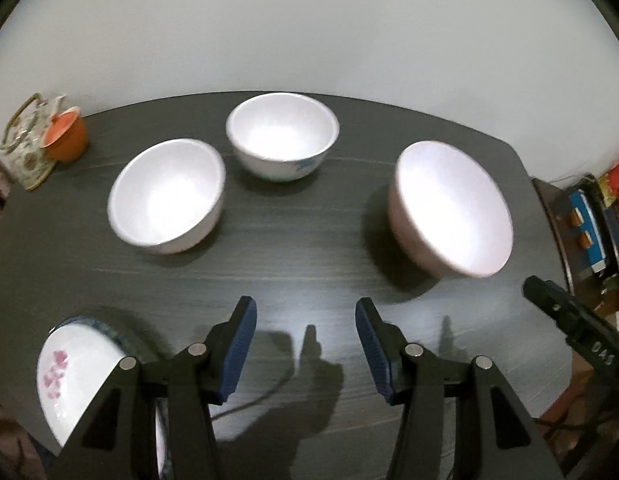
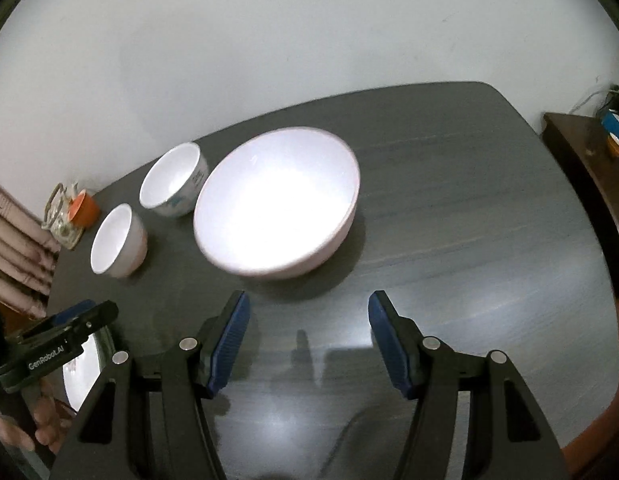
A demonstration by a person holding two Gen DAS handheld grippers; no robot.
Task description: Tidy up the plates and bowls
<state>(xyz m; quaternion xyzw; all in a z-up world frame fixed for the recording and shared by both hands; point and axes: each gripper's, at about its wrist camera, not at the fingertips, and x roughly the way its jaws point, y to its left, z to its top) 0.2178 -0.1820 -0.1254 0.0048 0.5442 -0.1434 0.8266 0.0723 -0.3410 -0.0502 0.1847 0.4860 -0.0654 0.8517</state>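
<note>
Three white bowls stand on the dark table (image 1: 293, 248): a large pinkish bowl (image 1: 453, 208) (image 2: 277, 200) on the right, a small bowl with blue marks (image 1: 283, 136) (image 2: 175, 186) at the back, and a plain white bowl (image 1: 167, 196) (image 2: 117, 240) on the left. White plates with pink flowers (image 1: 69, 376) (image 2: 83, 372) lie stacked at the near left edge, partly hidden by the gripper frames. My left gripper (image 1: 305, 316) hovers open over bare table, nearer than the bowls. My right gripper (image 2: 309, 308) is open too, just short of the large bowl. Each gripper's tip shows in the other's view.
A patterned teapot (image 1: 25, 144) and an orange cup (image 1: 65, 136) sit at the far left corner. A white wall rises behind the table. A dark side cabinet (image 2: 581, 168) with coloured boxes stands to the right. A hand (image 2: 37, 420) holds the left gripper's handle.
</note>
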